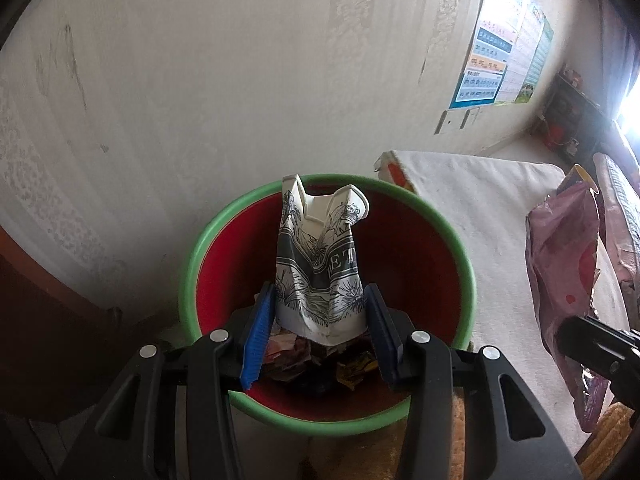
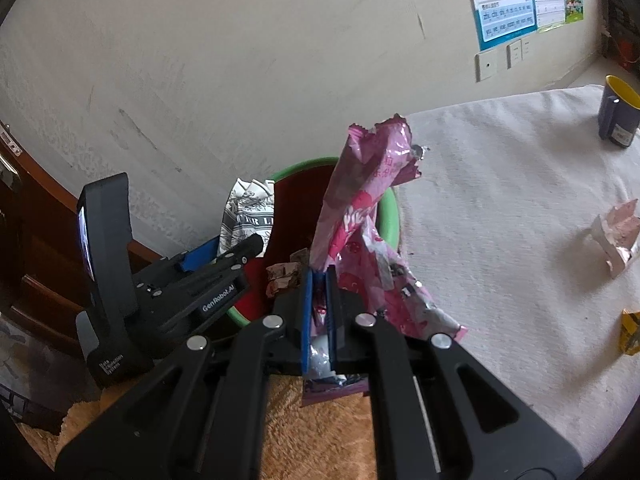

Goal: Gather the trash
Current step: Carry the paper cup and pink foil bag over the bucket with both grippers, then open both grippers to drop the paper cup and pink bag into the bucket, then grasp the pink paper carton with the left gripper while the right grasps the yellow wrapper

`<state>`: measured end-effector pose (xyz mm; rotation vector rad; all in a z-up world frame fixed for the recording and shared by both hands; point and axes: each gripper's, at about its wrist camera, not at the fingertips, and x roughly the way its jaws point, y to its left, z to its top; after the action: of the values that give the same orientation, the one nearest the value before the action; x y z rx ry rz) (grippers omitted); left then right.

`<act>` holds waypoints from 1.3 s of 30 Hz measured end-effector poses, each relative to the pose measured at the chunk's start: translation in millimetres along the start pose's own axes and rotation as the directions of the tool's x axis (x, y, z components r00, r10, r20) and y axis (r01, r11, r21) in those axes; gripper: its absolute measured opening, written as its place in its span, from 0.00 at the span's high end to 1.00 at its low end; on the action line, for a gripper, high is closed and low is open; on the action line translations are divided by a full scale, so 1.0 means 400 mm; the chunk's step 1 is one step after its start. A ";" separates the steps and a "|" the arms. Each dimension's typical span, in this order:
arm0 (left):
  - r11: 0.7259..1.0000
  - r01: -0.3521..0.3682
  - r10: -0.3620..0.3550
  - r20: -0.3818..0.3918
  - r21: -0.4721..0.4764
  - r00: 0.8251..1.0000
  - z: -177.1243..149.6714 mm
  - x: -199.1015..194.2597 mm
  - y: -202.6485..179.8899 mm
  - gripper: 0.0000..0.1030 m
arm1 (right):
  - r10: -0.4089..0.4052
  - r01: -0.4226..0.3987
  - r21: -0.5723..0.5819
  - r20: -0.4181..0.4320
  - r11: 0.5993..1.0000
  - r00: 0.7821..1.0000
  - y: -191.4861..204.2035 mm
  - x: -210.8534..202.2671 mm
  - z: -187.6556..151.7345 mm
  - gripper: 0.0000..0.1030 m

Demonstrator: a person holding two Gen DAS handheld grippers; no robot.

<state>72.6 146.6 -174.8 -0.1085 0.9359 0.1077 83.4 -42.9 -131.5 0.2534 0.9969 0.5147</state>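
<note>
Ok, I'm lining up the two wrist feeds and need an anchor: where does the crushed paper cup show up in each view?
Left wrist: the crushed paper cup stands centre frame, between the left gripper jaws, over the bin.
Right wrist: the cup is left of centre, by the bin's far-left rim, poking past the left gripper.
Shared landmark: the green-rimmed red bin; the pink wrapper also shows at the left view's right edge.
</note>
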 end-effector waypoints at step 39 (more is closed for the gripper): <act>0.998 -0.057 0.058 -0.082 0.013 0.995 -0.020 0.035 0.015 0.26 | -0.353 0.325 0.249 0.079 0.912 0.932 -0.384 -0.183 -0.052 0.34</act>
<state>73.4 152.1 -191.1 -0.0765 1.0217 0.1528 79.3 -212.8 -155.0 0.3082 0.9559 0.0614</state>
